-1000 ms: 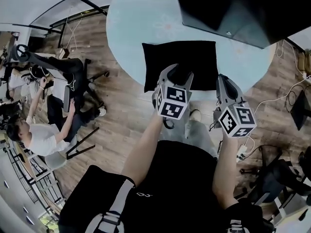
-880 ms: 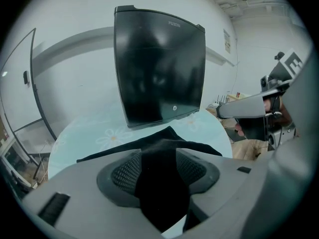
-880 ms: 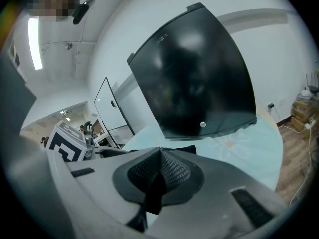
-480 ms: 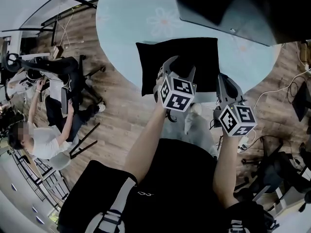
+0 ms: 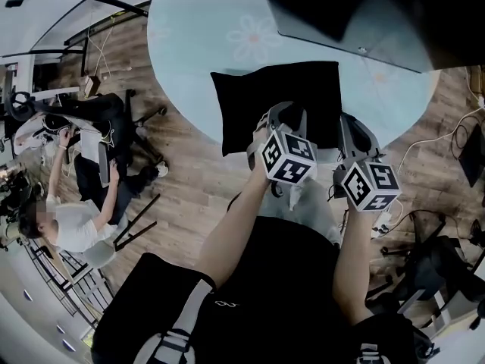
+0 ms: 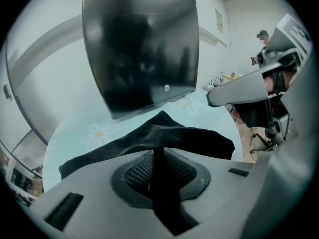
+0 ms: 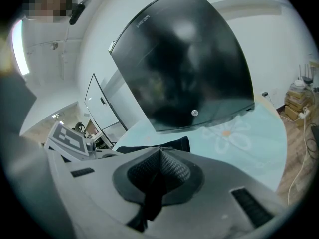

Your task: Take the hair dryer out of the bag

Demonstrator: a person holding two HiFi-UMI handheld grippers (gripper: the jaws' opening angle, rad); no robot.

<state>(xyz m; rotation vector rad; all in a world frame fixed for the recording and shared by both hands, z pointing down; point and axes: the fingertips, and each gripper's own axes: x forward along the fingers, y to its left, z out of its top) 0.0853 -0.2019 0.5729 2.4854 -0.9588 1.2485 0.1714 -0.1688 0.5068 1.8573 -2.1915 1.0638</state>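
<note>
A flat black bag [image 5: 273, 101] lies on the round pale blue table [image 5: 197, 44]. No hair dryer shows; the bag's inside is hidden. My left gripper [image 5: 286, 114] reaches onto the bag's near edge. Its jaws have just been closing, and in the left gripper view [image 6: 160, 151] black fabric of the bag [image 6: 199, 138] runs up between the pads, pinched there. My right gripper [image 5: 350, 127] is shut with nothing in it, at the bag's near right corner. In the right gripper view [image 7: 159, 153] the bag [image 7: 174, 144] lies just beyond the closed jaws.
A large black monitor [image 5: 364, 14] stands on the table behind the bag. The table's near edge runs just under both grippers. On the wooden floor to the left are office chairs [image 5: 114, 127] and a seated person [image 5: 68, 218]. Cables lie at the right.
Both grippers have sunk toward the bag's near edge. The left gripper's jaws, wide apart half a second ago, have come together on the bag's fabric.
</note>
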